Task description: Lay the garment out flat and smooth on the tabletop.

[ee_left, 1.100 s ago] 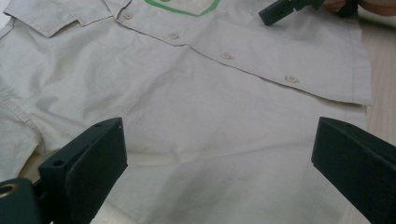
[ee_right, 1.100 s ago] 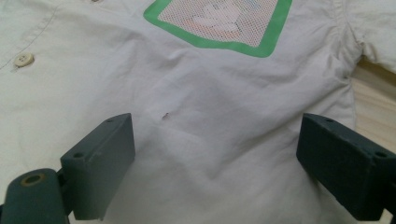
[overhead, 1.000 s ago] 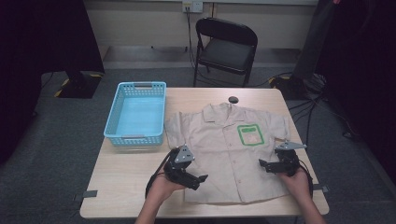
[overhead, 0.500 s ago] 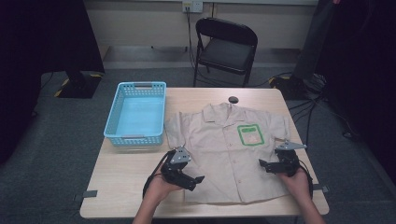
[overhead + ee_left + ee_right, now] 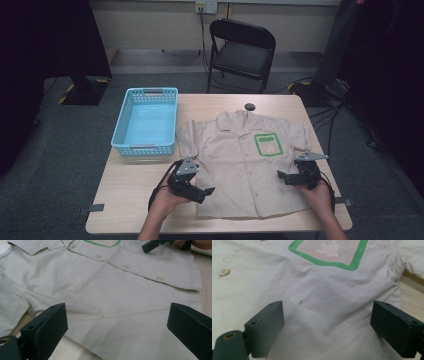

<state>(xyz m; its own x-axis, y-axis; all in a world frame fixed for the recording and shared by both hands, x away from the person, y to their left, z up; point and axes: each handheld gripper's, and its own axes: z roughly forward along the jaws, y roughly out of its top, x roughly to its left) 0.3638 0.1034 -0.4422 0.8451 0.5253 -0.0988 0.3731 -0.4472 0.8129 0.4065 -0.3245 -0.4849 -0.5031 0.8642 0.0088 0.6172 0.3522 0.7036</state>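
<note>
A beige short-sleeved shirt (image 5: 245,160) lies flat and buttoned on the wooden table (image 5: 130,200), with a green-bordered chest patch (image 5: 268,144). My left gripper (image 5: 204,192) hovers open at the shirt's lower left side. In the left gripper view its jaws stand wide apart over the shirt (image 5: 112,305) near the hem. My right gripper (image 5: 283,177) is open over the shirt's right side, below the sleeve. In the right gripper view the cloth (image 5: 324,315) lies between the spread jaws, just under the green patch (image 5: 329,252).
A light blue plastic basket (image 5: 146,123) stands empty at the table's left rear. A small dark round object (image 5: 249,106) sits at the far edge. A black folding chair (image 5: 242,52) stands behind the table. The right gripper's jaw tip (image 5: 152,245) shows in the left gripper view.
The left gripper has crept slightly toward the shirt; the right gripper holds almost the same place. The shirt has not moved.
</note>
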